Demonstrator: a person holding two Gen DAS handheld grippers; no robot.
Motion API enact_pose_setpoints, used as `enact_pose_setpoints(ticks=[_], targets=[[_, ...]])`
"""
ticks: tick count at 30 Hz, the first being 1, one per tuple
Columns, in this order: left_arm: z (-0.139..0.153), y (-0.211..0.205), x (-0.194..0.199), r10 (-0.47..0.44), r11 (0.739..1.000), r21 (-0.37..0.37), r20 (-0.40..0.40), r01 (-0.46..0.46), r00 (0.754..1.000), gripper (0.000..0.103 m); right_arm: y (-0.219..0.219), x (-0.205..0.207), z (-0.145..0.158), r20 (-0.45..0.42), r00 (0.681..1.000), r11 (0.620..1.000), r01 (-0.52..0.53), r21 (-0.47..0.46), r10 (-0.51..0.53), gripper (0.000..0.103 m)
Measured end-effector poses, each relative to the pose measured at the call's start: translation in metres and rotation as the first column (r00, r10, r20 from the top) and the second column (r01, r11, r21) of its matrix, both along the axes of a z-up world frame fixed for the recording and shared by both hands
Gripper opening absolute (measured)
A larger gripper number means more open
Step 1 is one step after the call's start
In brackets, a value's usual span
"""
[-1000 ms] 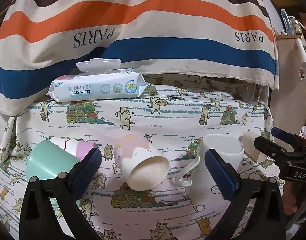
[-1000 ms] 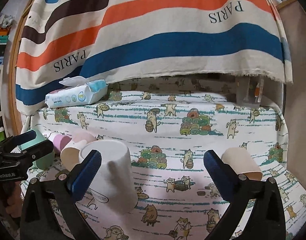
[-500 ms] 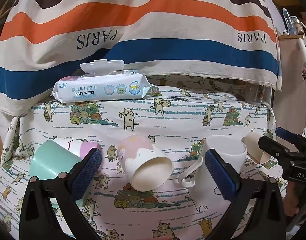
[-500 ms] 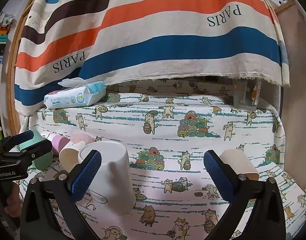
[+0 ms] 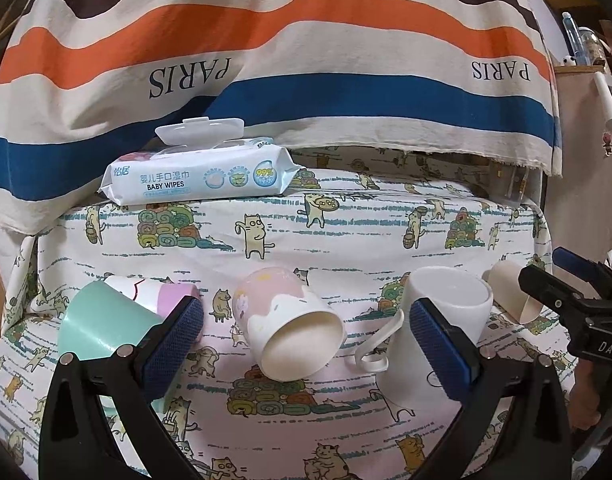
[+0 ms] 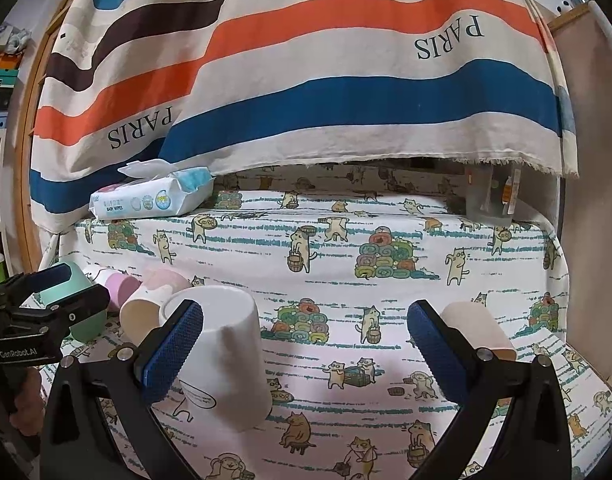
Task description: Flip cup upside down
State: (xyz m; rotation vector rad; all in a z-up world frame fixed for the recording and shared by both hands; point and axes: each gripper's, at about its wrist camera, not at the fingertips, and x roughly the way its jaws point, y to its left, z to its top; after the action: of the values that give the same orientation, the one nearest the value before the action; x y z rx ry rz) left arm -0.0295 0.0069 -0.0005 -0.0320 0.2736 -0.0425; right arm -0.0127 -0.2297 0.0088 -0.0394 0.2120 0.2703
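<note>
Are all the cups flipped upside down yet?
Not yet. The white mug already seems to stand upside down. Nothing is in hand: the left gripper and right gripper are both open. The pink-and-white cup, teal cup, lilac cup and beige cup lie on their sides.

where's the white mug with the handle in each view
Left wrist: the white mug stands right of centre, partly behind the right finger of the open left gripper.
Right wrist: it is lower left, behind the left finger of the open right gripper.
Shared landmark: the baby wipes pack at the back.
</note>
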Motion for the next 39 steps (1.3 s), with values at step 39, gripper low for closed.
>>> enact_pose_setpoints(ticks=[39], targets=[[-0.0011,-0.0022,0.0028,0.003,1.0,0.009,-0.011,-0.003,1.0,0.102,0.0013,0.0045,-0.0034,-0.021,1.0,1.0,0.009,-0.017,-0.009,0.103]])
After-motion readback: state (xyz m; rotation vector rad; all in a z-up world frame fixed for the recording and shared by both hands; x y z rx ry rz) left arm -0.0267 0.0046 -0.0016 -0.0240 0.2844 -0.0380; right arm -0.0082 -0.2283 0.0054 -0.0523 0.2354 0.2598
